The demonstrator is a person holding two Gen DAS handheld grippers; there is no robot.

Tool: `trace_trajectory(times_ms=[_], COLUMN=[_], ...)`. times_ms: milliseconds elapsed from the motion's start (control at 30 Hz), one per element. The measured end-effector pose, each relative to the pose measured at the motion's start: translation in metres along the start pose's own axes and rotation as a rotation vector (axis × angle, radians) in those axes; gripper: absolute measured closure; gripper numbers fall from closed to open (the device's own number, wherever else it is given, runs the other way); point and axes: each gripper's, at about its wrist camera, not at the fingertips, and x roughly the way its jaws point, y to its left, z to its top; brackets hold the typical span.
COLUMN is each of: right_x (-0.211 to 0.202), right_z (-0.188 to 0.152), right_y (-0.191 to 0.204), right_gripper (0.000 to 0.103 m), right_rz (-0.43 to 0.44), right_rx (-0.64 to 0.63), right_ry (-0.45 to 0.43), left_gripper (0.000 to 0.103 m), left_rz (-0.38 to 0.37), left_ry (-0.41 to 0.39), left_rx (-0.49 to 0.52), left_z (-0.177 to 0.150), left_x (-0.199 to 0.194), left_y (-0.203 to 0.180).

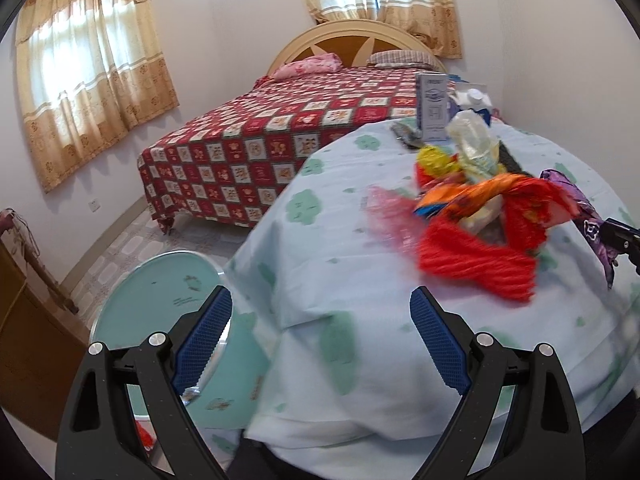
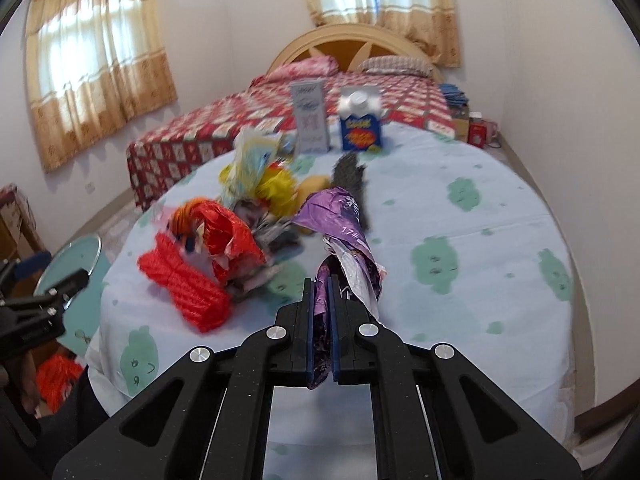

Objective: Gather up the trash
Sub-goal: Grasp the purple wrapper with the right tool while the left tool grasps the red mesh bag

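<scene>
A heap of crumpled trash lies on the round table: red wrappers (image 1: 476, 256) (image 2: 188, 280), orange and yellow ones (image 2: 276, 188) and a clear plastic bag (image 1: 476, 144). My right gripper (image 2: 321, 292) is shut on a purple foil wrapper (image 2: 344, 220), which sticks up and forward from its blue pads. The same purple wrapper (image 1: 592, 220) shows at the right edge of the left wrist view, held by the black right gripper (image 1: 618, 236). My left gripper (image 1: 320, 300) stands open over the table's near left edge with nothing between its fingers.
The table wears a pale blue cloth (image 2: 460, 240) with green prints. A tall grey box (image 2: 310, 120) and a blue carton (image 2: 360, 128) stand at its far side. A teal bin with a round lid (image 1: 160, 292) stands left of the table. A bed (image 1: 280, 128) lies behind.
</scene>
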Motion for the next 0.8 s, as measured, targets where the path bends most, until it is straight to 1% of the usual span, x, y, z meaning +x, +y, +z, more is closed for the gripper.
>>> trace_trajectory(times_ms=[100,200,300,433,500,567,633,800], right_x=[-0.012,-0.02,-0.021,-0.019,-0.018,-0.018,-0.019,-0.019], right_z=[0.0,-0.002,-0.007,-0.014,-0.016,-0.018,-0.019,-0.021], right_y=[-0.016,-0.031,-0.044,-0.054,-0.054,-0.054,-0.054,-0.048], right_gripper=[0.096,0.096,0.096,0.096,0.096,0.096,0.096,0.096], right_rz=[-0.027,-0.06,-0.078,-0.073,-0.064,-0.057,-0.047,-0.026], right_rx=[0.019,0.029,0.045,0.071,0.074,0.071,0.073,0.068], right_ry=[-0.024,-0.039,-0.043,-0.043,-0.046,-0.052,-0.056,-0.058], left_gripper=[0.013,0.009,0.009,0.009,0.009,0.009,0.008,0.008], left_rz=[-0.045,-0.077,-0.105,-0.112,-0.106,-0.101,-0.081,0.008], left_ry=[0.007,0.009,0.023,0.065,0.077,0.087,0.087,0.099], left_rx=[-0.009,0.014,0.037,0.083,0.1,0.119,0.135,0.137], left_z=[0.006,0.007,0.009,0.008,0.005,0.002,-0.001,-0.008], left_x=[0.0,0.001,0.008,0.022,0.026,0.027,0.027,0.03], left_y=[-0.021,-0.05,-0.077,-0.107,-0.113,-0.115,-0.107,-0.067])
